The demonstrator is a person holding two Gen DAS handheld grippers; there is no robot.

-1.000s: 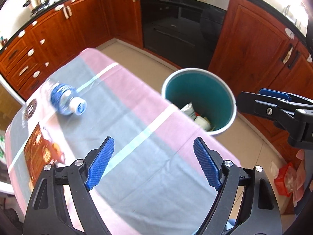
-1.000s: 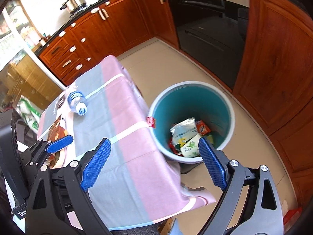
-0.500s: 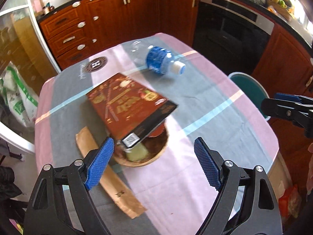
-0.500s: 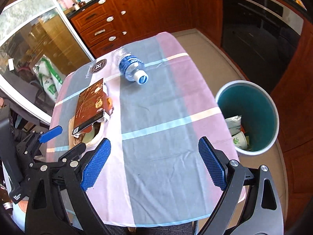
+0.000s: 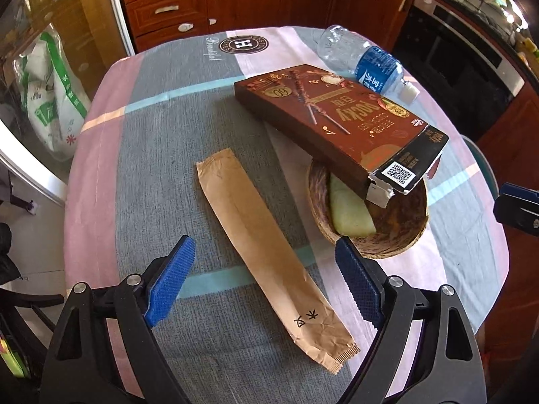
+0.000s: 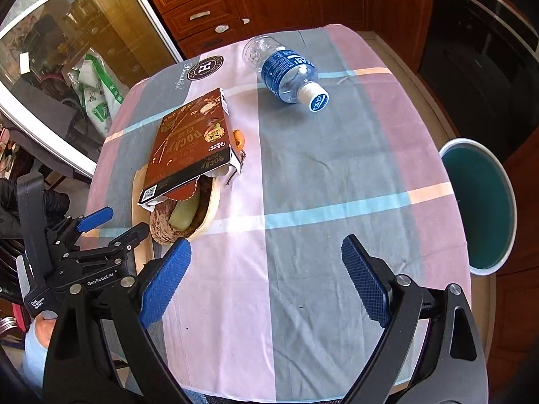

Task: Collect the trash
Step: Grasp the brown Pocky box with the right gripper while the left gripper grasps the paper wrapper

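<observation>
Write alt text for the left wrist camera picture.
The open left gripper hovers over a long brown paper wrapper on a striped tablecloth. Beyond it, a brown snack box leans on a wooden bowl.

Tablecloth (image 5: 161, 134): carries all items. Paper sleeve (image 5: 269, 252): lies flat, nearest the left gripper (image 5: 266, 282), left of bowl (image 5: 397, 235). Bowl: holds a wedge (image 5: 350, 208). Box (image 5: 337, 118): one end propped on bowl rim, tilted. Bottle (image 5: 367, 64): on its side, behind box. Bin (image 6: 478, 202): on floor, beside table's right edge.
</observation>
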